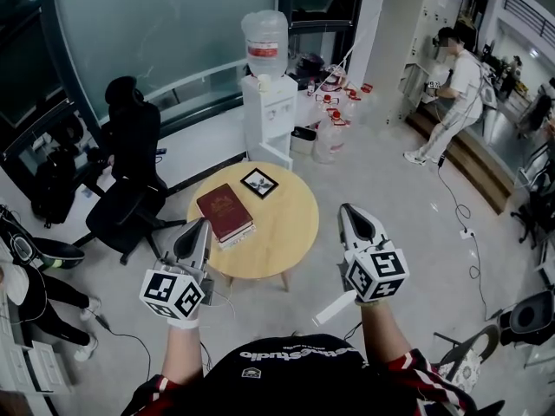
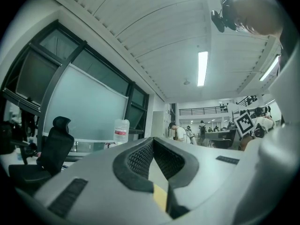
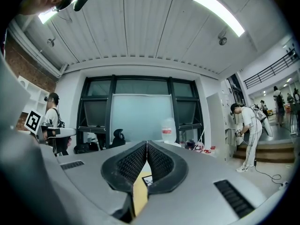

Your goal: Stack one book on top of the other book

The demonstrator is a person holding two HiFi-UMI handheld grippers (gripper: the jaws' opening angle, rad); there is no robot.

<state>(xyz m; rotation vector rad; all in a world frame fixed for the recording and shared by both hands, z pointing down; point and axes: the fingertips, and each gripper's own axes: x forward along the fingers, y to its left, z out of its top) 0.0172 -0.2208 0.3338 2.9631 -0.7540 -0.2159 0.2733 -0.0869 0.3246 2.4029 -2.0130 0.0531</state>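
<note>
The round table (image 1: 290, 232) is the biggest thing here: a pale wood top, smooth and matt, standing on a light floor. The task's things sit on its left part. A red book (image 1: 224, 211) lies flat on a lower book (image 1: 236, 237), of which only a pale strip of page edge shows along the near side, so the stack looks made (a judgement from how they lie, nothing more). The red book is a thick hardback with a dark red cover that has a slight sheen and square corners. I would expect it to be stiff and fairly heavy for a two-jaw grip, with boards that could slip against the pads. The safest hold is probably across a short edge or the spine side, with the jaws closed over cover and pages together so it cannot fan open. A pinch on one cover alone risks the block sagging. Farther back on the table lies a small black-framed square (image 1: 259, 182), thin and flat, well apart from the books. The left gripper (image 1: 201, 225) hangs just off the table's near-left rim, close to the books but not touching them, and the right gripper (image 1: 347, 211) is off the right rim. Each gripper's own view shows its ribbed dark pads brought together at the tips, clenched on nothing.
</note>
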